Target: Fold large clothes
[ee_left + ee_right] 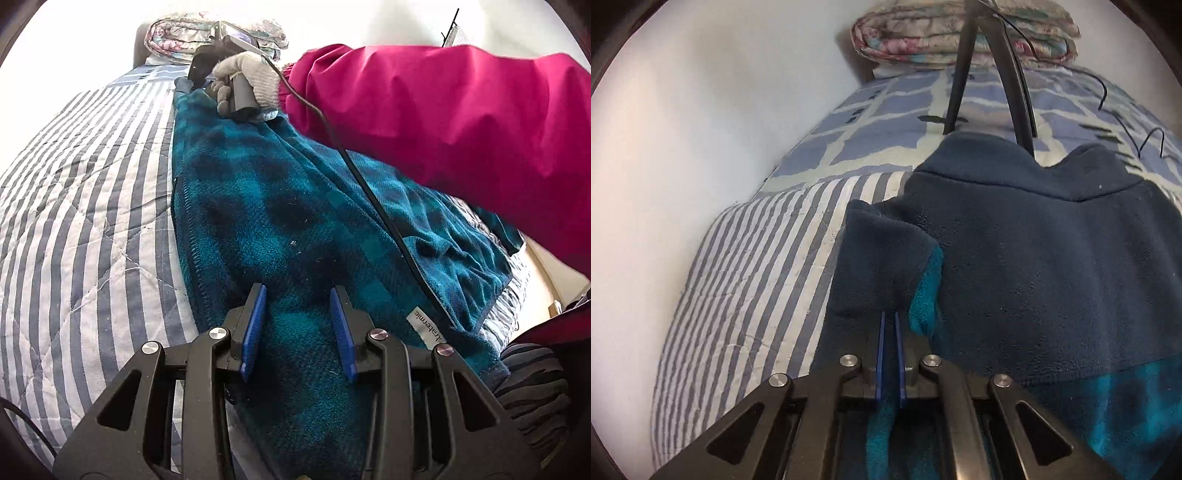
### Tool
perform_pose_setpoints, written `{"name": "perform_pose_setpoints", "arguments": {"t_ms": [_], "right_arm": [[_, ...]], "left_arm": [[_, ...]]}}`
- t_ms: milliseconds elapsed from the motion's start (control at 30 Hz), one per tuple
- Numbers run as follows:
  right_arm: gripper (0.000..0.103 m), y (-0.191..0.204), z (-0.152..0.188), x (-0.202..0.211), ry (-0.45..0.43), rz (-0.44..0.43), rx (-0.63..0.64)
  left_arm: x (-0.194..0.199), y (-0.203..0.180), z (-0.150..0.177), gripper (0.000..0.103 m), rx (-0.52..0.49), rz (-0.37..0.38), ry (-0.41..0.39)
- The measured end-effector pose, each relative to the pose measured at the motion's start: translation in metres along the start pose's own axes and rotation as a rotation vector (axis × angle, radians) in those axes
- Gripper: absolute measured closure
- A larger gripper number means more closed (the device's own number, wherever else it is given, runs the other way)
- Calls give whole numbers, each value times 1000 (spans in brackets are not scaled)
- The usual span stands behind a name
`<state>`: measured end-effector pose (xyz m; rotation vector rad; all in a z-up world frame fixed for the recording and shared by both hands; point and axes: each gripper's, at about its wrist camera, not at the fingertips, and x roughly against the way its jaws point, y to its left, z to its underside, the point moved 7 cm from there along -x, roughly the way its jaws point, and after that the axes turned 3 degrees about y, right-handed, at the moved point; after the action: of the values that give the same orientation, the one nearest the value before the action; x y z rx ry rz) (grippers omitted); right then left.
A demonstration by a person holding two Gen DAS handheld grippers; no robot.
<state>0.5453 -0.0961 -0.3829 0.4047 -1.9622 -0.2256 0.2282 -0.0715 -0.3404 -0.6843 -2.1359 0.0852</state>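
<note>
A teal-and-navy checked fleece jacket (295, 206) lies lengthwise on the bed, with a white label (424, 328) showing near its right edge. My left gripper (298, 288) sits at the near end, a thick ridge of the fleece bunched between its blue pads. At the far end a gloved hand (255, 81) holds the right gripper, whose tips are hidden there. In the right wrist view the right gripper (889, 315) is shut on a fold of the jacket (1052, 277) where the navy shoulder part meets the teal lining. The navy collar lies beyond it.
The bed carries a blue-and-white striped quilt (92, 221), bare to the left of the jacket. A folded floral quilt (960, 37) sits at the head end. Black tripod legs (960, 74) stand behind the collar. A magenta sleeve (443, 110) and a black cable (369, 192) cross above the jacket.
</note>
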Motion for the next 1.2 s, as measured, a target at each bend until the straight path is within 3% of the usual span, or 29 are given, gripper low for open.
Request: {"name": "perform_pose_setpoints", "arguments": {"t_ms": [167,267,367,533,767,933,1200], "right_arm": [[91,8,3,50,-37,-45,10],[91,13,9,108,-63,-157,-13],[91,19,22,177,-114,-152,54],[90,20,61,287,-179,-119,171],[89,-8,137,401,-218,-124,175],[82,-18,182,461,-268,-43,216],[82,-28,250,524,-298,25,255]], "left_arm": [[-2,-1,0,67,9,1,4],[1,2,-2,67,21,4,3],[9,5,-2,67,39,-21,11],[51,3,-3,67,130,-30,-39],[139,-3,-43,67,156,-95,-155],[203,-36,-85,67,84,-124,-260],[286,-110,-149,67,-79,-132,-377]]}}
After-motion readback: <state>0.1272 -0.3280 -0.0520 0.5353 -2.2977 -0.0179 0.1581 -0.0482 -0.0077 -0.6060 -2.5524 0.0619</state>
